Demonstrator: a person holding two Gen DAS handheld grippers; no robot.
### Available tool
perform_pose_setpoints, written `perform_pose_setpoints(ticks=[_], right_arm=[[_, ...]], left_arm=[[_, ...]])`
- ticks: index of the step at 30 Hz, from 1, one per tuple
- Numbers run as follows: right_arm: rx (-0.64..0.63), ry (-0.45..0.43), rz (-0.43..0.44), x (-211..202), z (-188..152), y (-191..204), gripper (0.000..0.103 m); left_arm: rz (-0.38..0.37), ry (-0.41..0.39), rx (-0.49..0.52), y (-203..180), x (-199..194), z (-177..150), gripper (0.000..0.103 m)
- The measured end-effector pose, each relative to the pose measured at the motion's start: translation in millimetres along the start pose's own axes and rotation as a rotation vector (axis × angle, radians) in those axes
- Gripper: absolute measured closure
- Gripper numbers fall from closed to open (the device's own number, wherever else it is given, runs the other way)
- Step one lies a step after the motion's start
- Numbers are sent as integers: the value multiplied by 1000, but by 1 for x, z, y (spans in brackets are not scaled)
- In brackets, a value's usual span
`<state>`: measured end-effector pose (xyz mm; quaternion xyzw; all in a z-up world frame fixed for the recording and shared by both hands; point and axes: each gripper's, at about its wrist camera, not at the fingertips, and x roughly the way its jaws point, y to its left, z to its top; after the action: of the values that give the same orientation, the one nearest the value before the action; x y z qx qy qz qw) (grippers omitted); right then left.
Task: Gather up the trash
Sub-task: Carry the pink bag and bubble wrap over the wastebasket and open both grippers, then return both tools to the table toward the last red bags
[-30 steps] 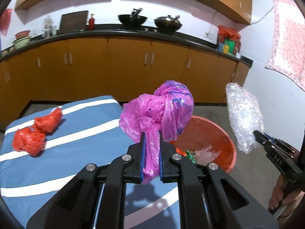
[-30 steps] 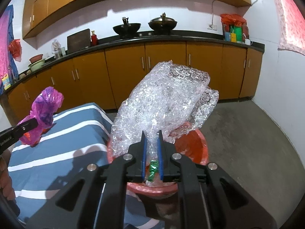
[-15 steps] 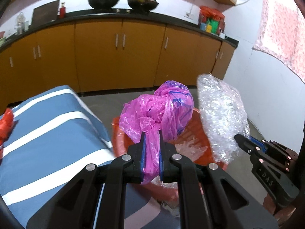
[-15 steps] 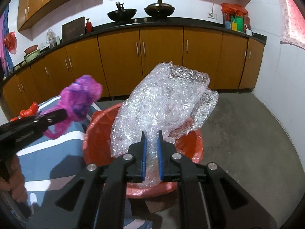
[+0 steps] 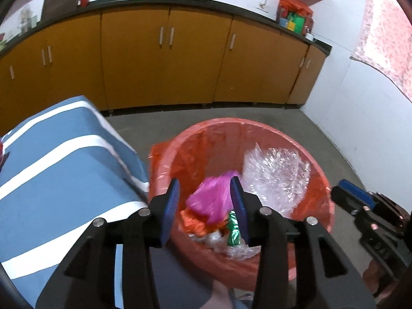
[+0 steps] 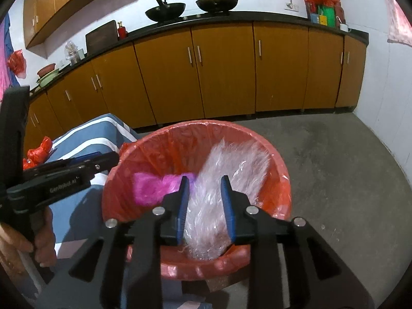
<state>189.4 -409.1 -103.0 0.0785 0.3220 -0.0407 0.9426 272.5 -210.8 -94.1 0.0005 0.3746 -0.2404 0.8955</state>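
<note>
Both views are evenly and fairly dimly lit, with soft shadows on the floor (image 6: 334,170). Strong fisheye bending is seen at the edges — the cabinets (image 6: 221,74) curve and the corners are vignetted black. Motion blur smears the pink bag (image 5: 211,200) and the bubble wrap (image 6: 226,180); the white wall (image 5: 360,97) is mildly washed out.

both grippers are black plastic with blue finger pads (image 5: 172,207) and silver screws (image 6: 251,209). the left gripper (image 6: 77,172) carries white lettering on its side.
</note>
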Motion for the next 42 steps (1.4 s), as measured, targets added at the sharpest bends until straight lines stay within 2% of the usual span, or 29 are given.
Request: perform_pose_setpoints(ticks=[6, 9, 12, 14, 19, 22, 26, 28, 34, 37, 39, 42], right_arm=[[3, -28, -5, -11, 7, 4, 73], [-9, -41, 10, -14, 14, 19, 72], [-50, -51, 52, -16, 20, 48, 66], [-80, -49, 88, -14, 23, 73, 62], [-173, -34, 196, 4, 30, 156, 61], [-215, -22, 262, 18, 32, 212, 61], [-264, 4, 329, 44, 31, 288, 61], [-280, 25, 355, 60, 30, 324, 61], [-244, 85, 393, 111, 35, 398, 61], [-219, 103, 381, 135, 44, 427, 60], [-205, 110, 368, 150, 49, 442, 54], [-169, 123, 358, 169, 57, 456, 51]], left_arm=[[68, -38, -32, 32, -22, -7, 59], [97, -70, -49, 49, -41, -11, 57], [152, -122, -61, 71, -68, -19, 52], [193, -154, -69, 89, -87, -25, 50], [374, -223, -113, 152, -133, -47, 46], [497, -252, -163, 197, -157, -62, 42], [606, -263, -259, 253, -180, -77, 40], [640, -273, -299, 275, -189, -83, 40], [767, -315, -349, 324, -216, -103, 35], [795, -310, -385, 343, -220, -111, 35], [807, -301, -406, 353, -219, -113, 35], [801, -302, -443, 368, -220, -116, 35]])
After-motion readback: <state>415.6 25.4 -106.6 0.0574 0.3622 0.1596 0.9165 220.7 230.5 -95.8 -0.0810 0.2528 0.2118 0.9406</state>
